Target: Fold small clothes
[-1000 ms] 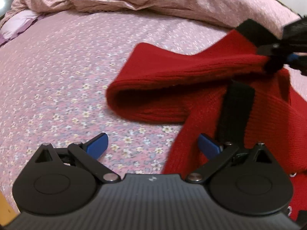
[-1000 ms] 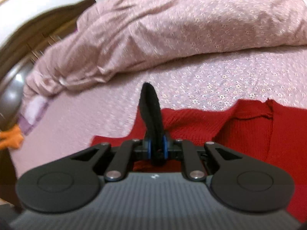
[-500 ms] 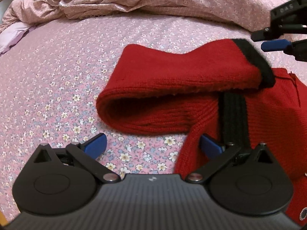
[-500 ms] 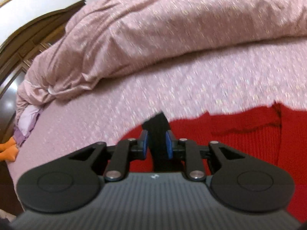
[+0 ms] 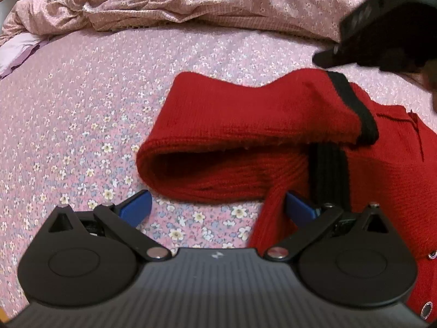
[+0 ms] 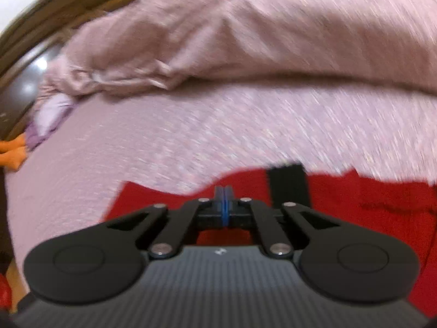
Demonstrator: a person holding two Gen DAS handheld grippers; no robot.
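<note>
One red cardigan (image 5: 273, 125); left gripper (image 5: 218, 207) gapes empty, right gripper (image 6: 224, 191) closed empty.

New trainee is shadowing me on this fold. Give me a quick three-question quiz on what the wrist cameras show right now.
1. True or false: the right gripper holds the black cuff.
2. The sleeve lies: A) flat, straight out B) folded back over the red sweater C) bunched on the quilt.
3. Are the left gripper jaws open or shut?

Key: 1 false, shut on nothing. 2 B. 3 open.
</note>
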